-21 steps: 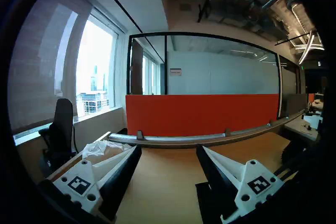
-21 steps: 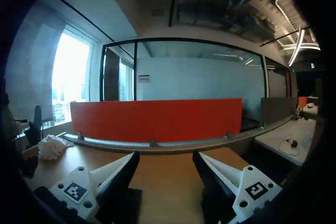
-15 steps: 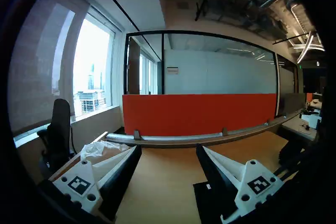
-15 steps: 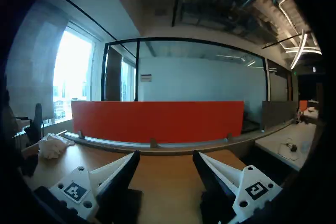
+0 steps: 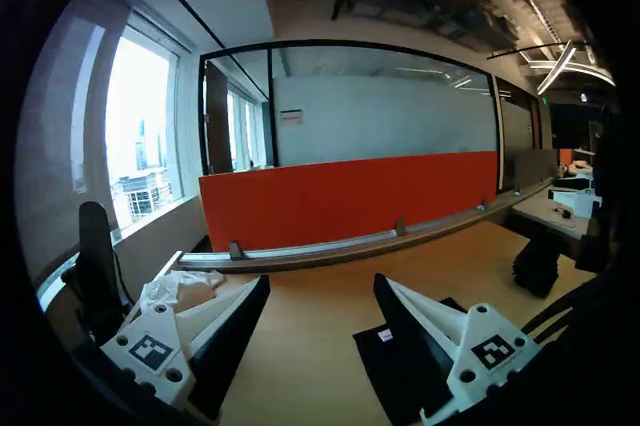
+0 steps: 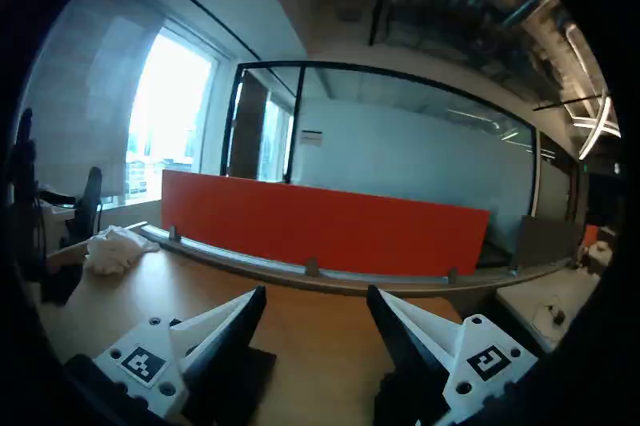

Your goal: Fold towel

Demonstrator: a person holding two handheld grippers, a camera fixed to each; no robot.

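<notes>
Left gripper view shows more black towel [image 5: 374, 362].

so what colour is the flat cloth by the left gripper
The cloth is black, with a small white tag; clearest in the left gripper view.

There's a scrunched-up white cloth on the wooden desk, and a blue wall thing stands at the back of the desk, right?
Not quite. The wall thing, a divider at the back of the desk, is orange-red, not blue, as the right gripper view shows. The rest holds: the scrunched-up white cloth does lie on the wooden desk.
</notes>
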